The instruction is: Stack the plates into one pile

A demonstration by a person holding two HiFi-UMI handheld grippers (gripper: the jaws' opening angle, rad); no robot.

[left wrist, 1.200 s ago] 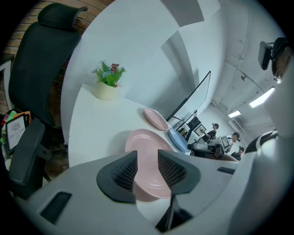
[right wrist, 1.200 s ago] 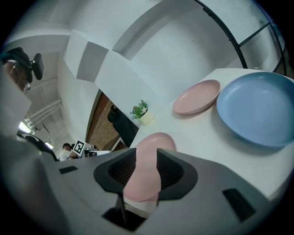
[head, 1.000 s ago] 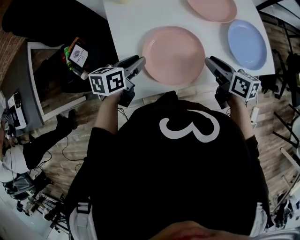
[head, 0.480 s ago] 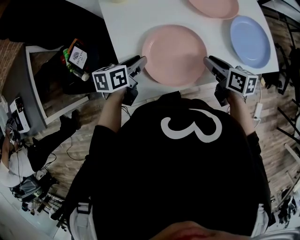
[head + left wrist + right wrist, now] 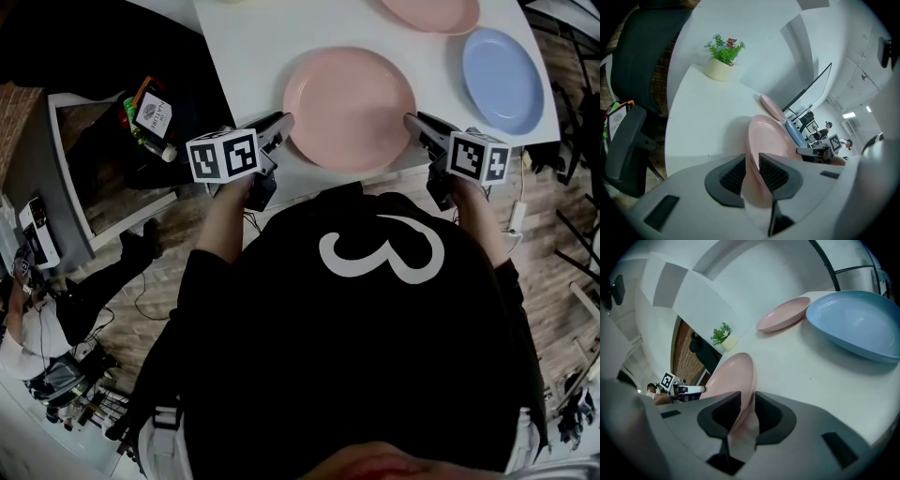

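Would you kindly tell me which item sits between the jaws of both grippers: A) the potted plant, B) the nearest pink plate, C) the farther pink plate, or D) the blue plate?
B: the left gripper and the right gripper, whose jaws have just been closing, each clamp an opposite rim of the nearest pink plate.

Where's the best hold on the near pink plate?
Its raised rim, at opposite sides, one gripper from the left, one from the right: the near pink plate lies flat and shallow on the table. The left gripper and right gripper have just been closing their jaws on that rim.
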